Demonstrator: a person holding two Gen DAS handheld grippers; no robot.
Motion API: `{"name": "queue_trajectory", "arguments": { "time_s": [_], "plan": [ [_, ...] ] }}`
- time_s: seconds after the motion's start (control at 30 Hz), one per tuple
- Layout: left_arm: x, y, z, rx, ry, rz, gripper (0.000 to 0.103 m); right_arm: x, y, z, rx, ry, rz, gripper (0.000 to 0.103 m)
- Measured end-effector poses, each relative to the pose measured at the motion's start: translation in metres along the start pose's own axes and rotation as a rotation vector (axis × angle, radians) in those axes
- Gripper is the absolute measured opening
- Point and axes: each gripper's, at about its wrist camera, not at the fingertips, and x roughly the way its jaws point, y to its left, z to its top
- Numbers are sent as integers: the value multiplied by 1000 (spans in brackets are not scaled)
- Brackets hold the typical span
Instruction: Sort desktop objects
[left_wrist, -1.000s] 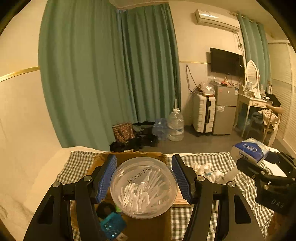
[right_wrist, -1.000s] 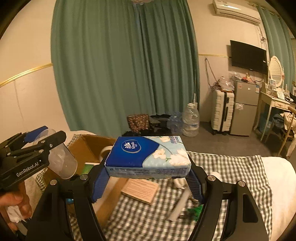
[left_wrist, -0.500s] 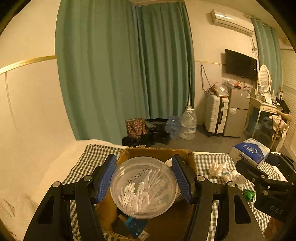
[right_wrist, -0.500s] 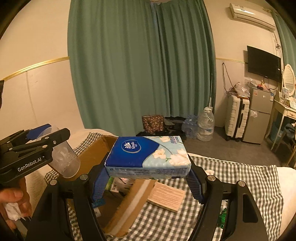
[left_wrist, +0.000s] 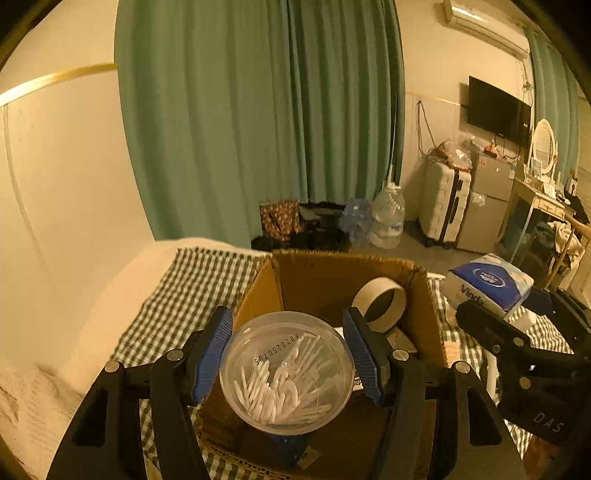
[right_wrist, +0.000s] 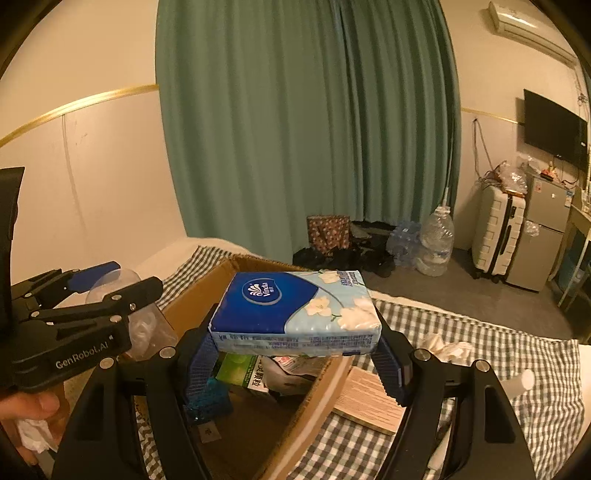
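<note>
Left wrist view: left gripper (left_wrist: 288, 350) clamps clear tub (left_wrist: 286, 373) of white picks, held over open box (left_wrist: 332, 273); tape roll (left_wrist: 380, 302) inside box. Right wrist view: right gripper (right_wrist: 295, 354) clamps tissue pack (right_wrist: 295, 314) flat, above box edge, over checked cloth (right_wrist: 480, 332).

Each hand-held gripper is a matte black frame of angular arms, pinned at its joints with round silver screws. The left hand-held gripper (left_wrist: 286, 354) and the right hand-held gripper (right_wrist: 295, 354) carry ribbed blue fingertip pads (left_wrist: 364, 356). White lettering marks the side plates: "GenRobot.AI" on the left, "DAS" on the right.
</note>
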Motion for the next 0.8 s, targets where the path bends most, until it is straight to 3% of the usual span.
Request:
{"name": "queue_trajectory", "arguments": {
  "time_s": [0.37, 0.57, 0.8],
  "plan": [
    [46, 1, -11, 7, 121, -14, 64, 48, 4, -26, -12, 100, 45, 73],
    [68, 3, -17, -2, 183, -6, 64, 68, 13, -37, -100, 148, 73, 73],
    [72, -3, -17, 12, 185, -16, 65, 77, 14, -46, -127, 173, 82, 74]
  ]
}}
